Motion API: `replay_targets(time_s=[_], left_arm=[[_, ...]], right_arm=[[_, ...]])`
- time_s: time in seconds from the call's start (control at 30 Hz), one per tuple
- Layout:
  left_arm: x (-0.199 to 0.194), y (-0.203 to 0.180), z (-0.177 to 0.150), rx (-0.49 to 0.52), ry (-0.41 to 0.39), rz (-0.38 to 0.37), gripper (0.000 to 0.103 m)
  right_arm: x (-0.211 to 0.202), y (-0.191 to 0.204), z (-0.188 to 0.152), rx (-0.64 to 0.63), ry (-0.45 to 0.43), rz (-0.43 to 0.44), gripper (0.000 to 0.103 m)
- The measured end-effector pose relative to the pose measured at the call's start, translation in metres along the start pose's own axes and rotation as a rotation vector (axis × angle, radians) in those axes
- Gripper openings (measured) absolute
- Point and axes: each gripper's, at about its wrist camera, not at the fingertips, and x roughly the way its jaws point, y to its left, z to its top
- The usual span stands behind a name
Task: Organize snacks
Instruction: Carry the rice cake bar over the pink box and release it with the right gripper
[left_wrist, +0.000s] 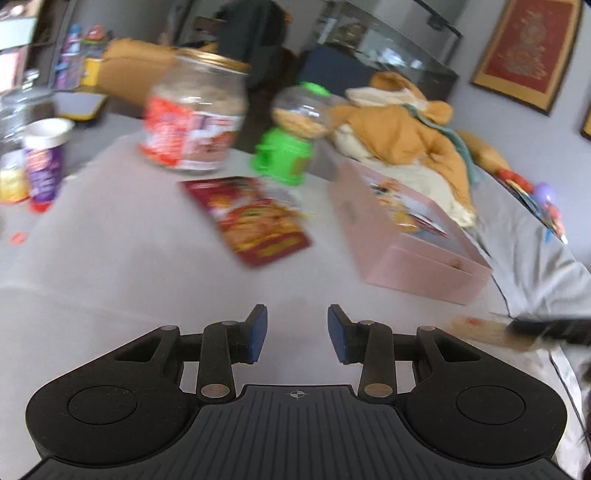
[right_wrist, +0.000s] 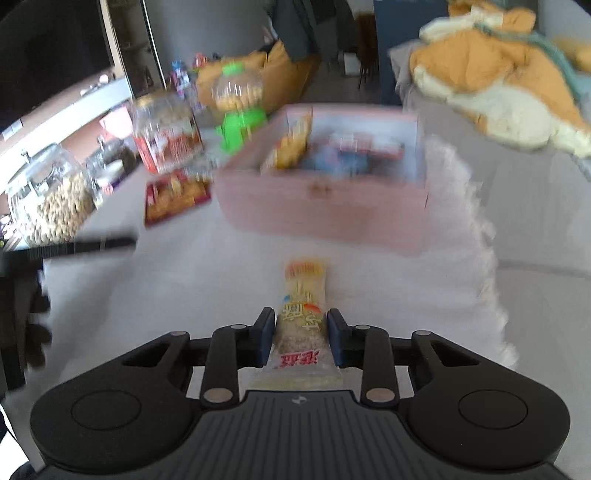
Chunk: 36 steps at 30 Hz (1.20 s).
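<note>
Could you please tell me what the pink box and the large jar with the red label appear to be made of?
The pink rectangular box looks like matte cardboard: flat panels, crisp edges, no shine. The large jar with the red label is clear, its pale contents showing through; blur leaves glass or plastic open. Its lid looks gold and metallic.

The wall (left_wrist: 476, 122) was pale grey. A gold-framed red picture (left_wrist: 524, 51) hung on it at the upper right. A glass cabinet (left_wrist: 388, 48) stood against it, with a dark blue unit (left_wrist: 343, 74) below. An orange cushion (left_wrist: 125, 66) lay near a cluttered shelf (left_wrist: 22, 40) at the left. In the right view a dark screen (right_wrist: 51, 48) filled the upper left corner. Soft daylight lit the room.
</note>
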Motion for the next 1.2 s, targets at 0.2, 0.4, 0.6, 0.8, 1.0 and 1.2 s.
replay_targets(time_s=[0.2,0.4,0.6,0.8,1.0,1.2], left_arm=[[-0.017,0.031,0.002,-0.108,-0.059,0.032,0.041],[-0.021,0.026,-0.007,-0.11,-0.044,0.047,0.041],[-0.01,-0.007,-0.013,0.035,0.043,0.052,0.041],[-0.008,-0.014,-0.019,0.049,0.074,0.048,0.041],[-0.01,-0.015,-0.015,0.034,0.075,0.05,0.041],[-0.008,-0.016,-0.006,0.047,0.075,0.079,0.041]], right_arm=[[-0.042,0.009,0.075,-0.015,-0.18,-0.049,0.002],[-0.006,0.023,0.089,-0.115,-0.048,-0.099,0.011],[0.04,0.019,0.022,-0.05,0.199,-0.068,0.037],[0.029,0.035,0.009,-0.136,0.202,-0.092,0.029],[-0.033,0.029,0.084,-0.097,-0.121,-0.15,0.029],[0.003,0.026,0.144,-0.144,-0.189,-0.31,0.029]])
